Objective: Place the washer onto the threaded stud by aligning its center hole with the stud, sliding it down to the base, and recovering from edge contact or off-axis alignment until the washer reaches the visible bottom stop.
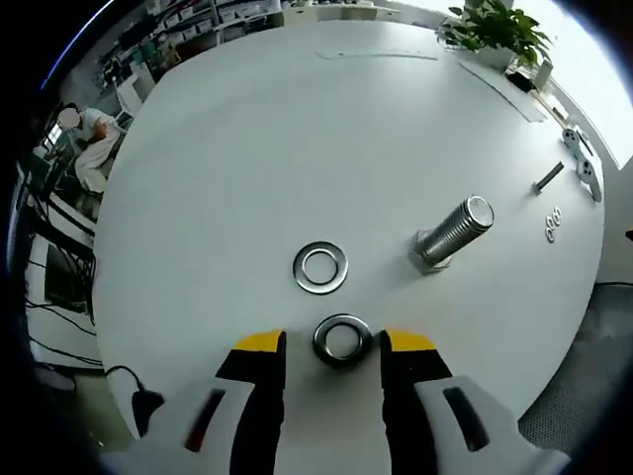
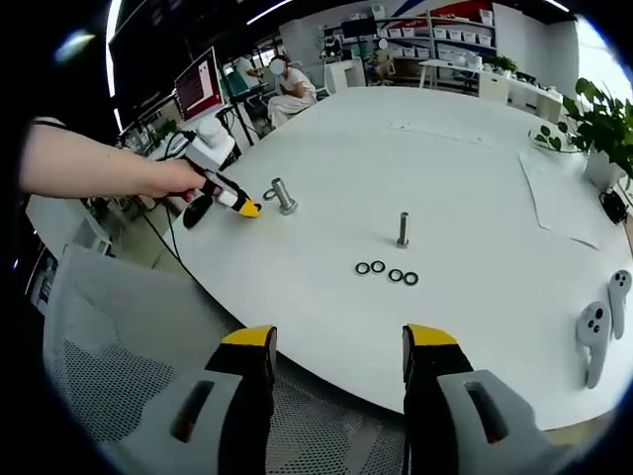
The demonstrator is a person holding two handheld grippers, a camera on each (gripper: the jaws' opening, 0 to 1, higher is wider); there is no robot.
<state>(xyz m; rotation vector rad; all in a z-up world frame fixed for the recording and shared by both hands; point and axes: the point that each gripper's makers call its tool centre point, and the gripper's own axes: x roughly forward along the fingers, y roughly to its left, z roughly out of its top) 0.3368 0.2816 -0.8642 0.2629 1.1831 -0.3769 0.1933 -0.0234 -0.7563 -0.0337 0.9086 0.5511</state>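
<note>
Hovering low over the white desk (image 1: 297,148), the left tool (image 1: 333,341) has its yellow-tipped jaws spread wide with a washer (image 1: 342,338) lying flat on the desk between them; whether either jaw touches the ring I cannot tell, and nothing is clamped. Just ahead of that washer lies a second washer (image 1: 320,267), also flat. Ahead and to the right of the left tool stands the threaded stud (image 1: 453,233) on its base, apart from both washers and bare of any ring. Farther right, near the desk edge, are a small bolt (image 1: 549,177), a pair of tiny rings (image 1: 553,224) and a white controller (image 1: 586,166), with a potted plant (image 1: 495,30) beyond.

In the right gripper view, the right tool (image 2: 336,341) is held off the near desk edge, above a mesh chair (image 2: 119,356), jaws wide apart and empty. Ahead of it sit four small dark rings (image 2: 387,271) in a row and a slim upright bolt (image 2: 403,230) behind them. Far ahead to the left, a hand (image 2: 173,178) holds the left tool beside the stud
</note>
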